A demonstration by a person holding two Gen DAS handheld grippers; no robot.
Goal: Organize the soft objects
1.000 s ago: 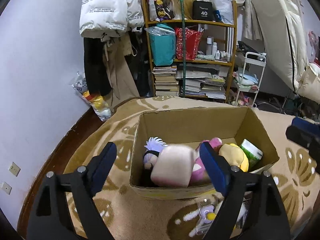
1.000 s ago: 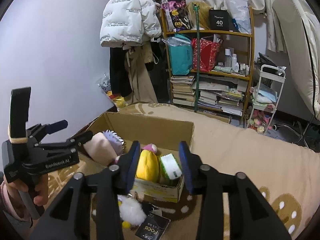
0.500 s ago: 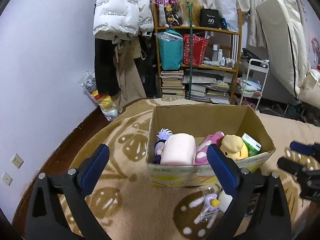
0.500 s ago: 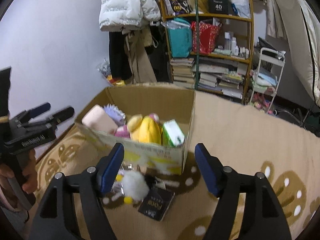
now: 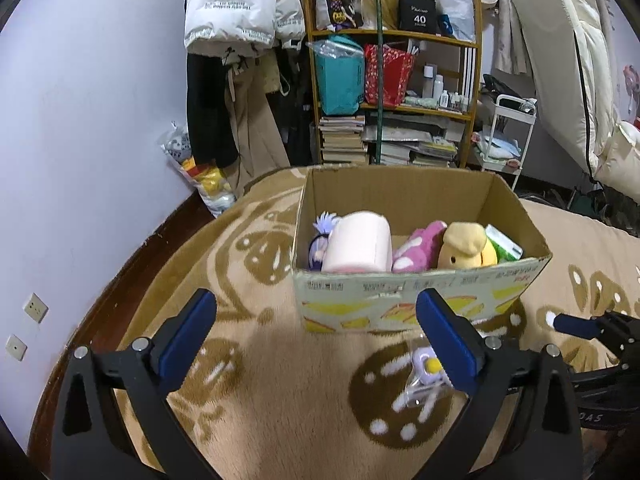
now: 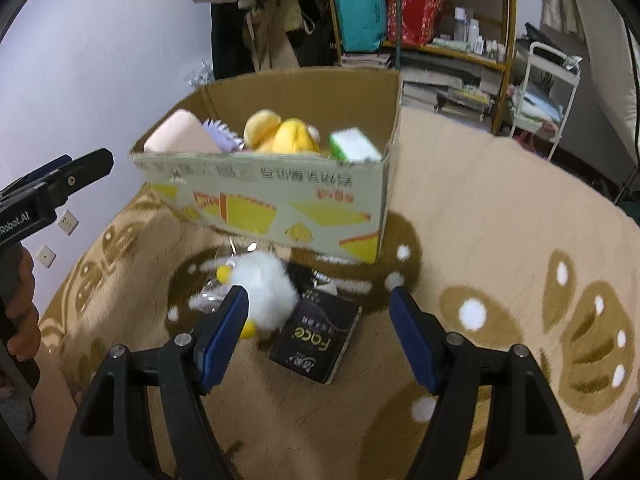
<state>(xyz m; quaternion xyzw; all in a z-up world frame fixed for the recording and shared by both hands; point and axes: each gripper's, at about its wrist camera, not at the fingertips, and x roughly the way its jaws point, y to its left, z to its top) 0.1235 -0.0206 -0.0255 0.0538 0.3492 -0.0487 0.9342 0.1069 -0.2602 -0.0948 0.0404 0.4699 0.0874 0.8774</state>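
Brown cardboard box (image 5: 416, 304), yellow print

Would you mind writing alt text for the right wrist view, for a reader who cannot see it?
The right hand-held gripper, open and empty, points down at a white fluffy toy and a black packet lying on a tan patterned rug. Behind them stands a cardboard box holding soft toys.

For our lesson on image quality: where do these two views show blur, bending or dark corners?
Left wrist view: the cardboard box is fairly sharp, walls bow, corners go black. Right wrist view: the white fluffy toy and box print smear with motion blur; same fisheye bending.
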